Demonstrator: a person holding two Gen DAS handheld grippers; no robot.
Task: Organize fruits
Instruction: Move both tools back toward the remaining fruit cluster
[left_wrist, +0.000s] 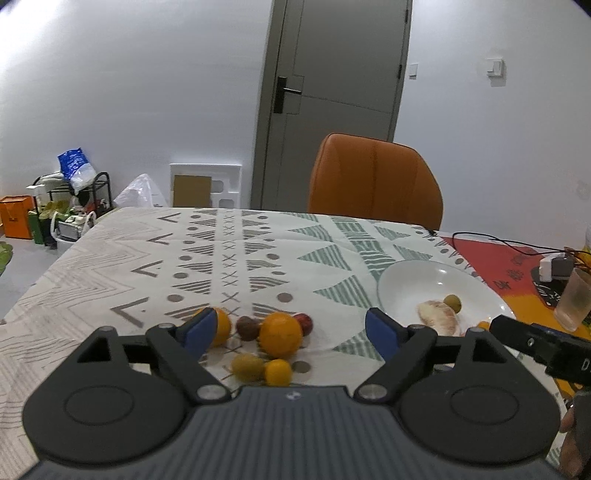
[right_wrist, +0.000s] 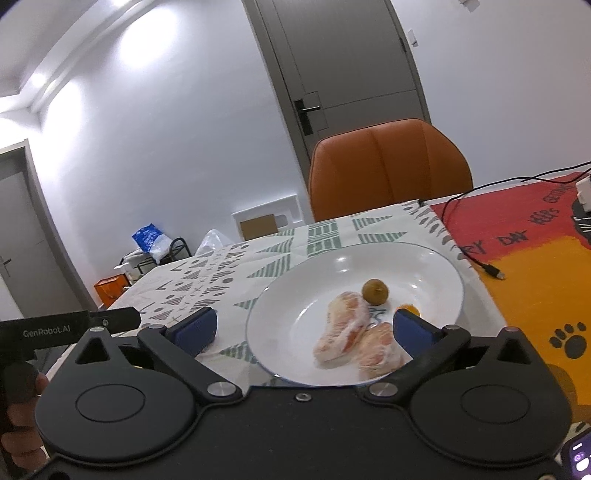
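In the left wrist view my left gripper stands open over a cluster of fruit on the patterned tablecloth. A large orange, a second orange behind the left pad, a brown fruit, a red one, a green one and a small yellow one lie there loose. My right gripper is open above the white plate. The plate holds two peeled pomelo segments, a green-brown fruit and a small orange fruit, partly behind the right pad.
An orange chair stands at the table's far edge before a grey door. A black cable and a charger lie on the red and yellow mat right of the plate. A plastic cup stands at the far right.
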